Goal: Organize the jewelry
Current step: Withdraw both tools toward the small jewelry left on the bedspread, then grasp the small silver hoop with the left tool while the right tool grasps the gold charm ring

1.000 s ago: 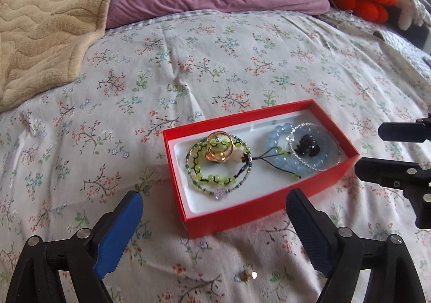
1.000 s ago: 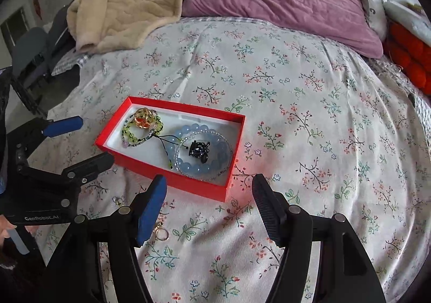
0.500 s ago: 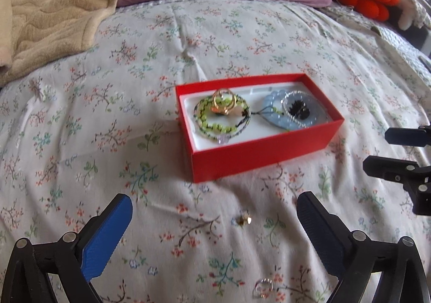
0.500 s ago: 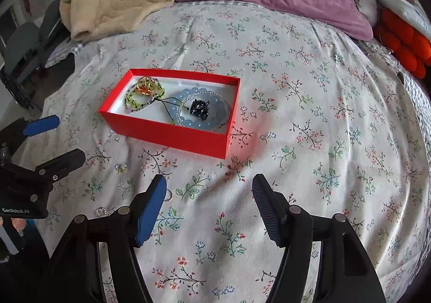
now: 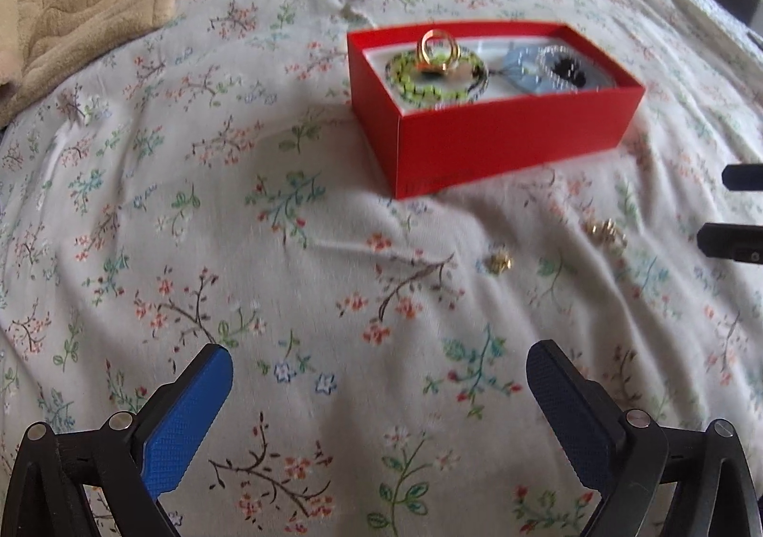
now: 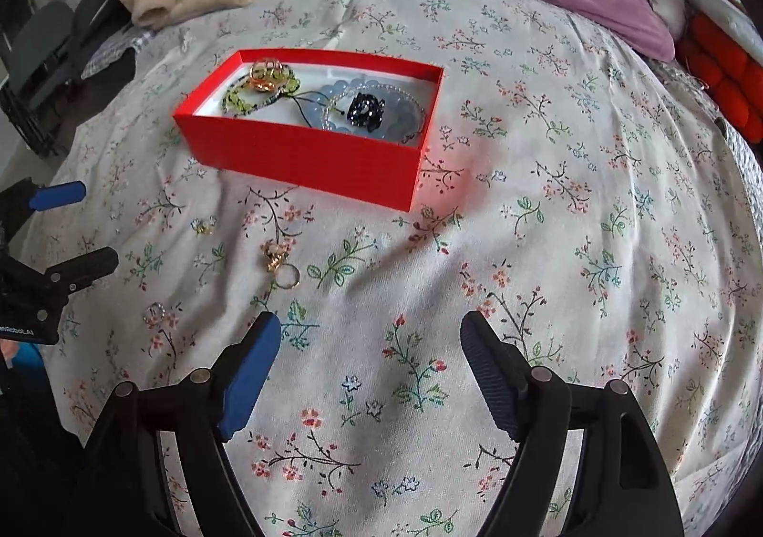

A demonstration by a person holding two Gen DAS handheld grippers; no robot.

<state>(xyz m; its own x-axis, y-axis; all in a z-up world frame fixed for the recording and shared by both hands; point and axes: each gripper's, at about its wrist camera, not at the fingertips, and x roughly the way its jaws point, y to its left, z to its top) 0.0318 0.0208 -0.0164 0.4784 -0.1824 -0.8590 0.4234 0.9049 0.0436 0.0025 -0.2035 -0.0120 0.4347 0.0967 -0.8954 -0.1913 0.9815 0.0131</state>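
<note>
We hold the left gripper point(image 5: 379, 398) spread wide and empty; the right gripper point(image 6: 369, 370) is opening, nothing between. The red jewelry box point(image 6: 305, 155) sits ahead on the floral bedspread point(image 6: 548, 251), 2 gold rings point(image 6: 281, 267) loose before it.

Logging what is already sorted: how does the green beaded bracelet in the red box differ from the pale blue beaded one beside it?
The green bracelet lies at the left end of the red box as the right wrist view shows it; the blue bracelet lies at the right end. A gold ring sits on the green bracelet; a black ornament sits inside the blue bracelet. The blue bracelet's beads look larger. Both lie flat inside the box.
</note>
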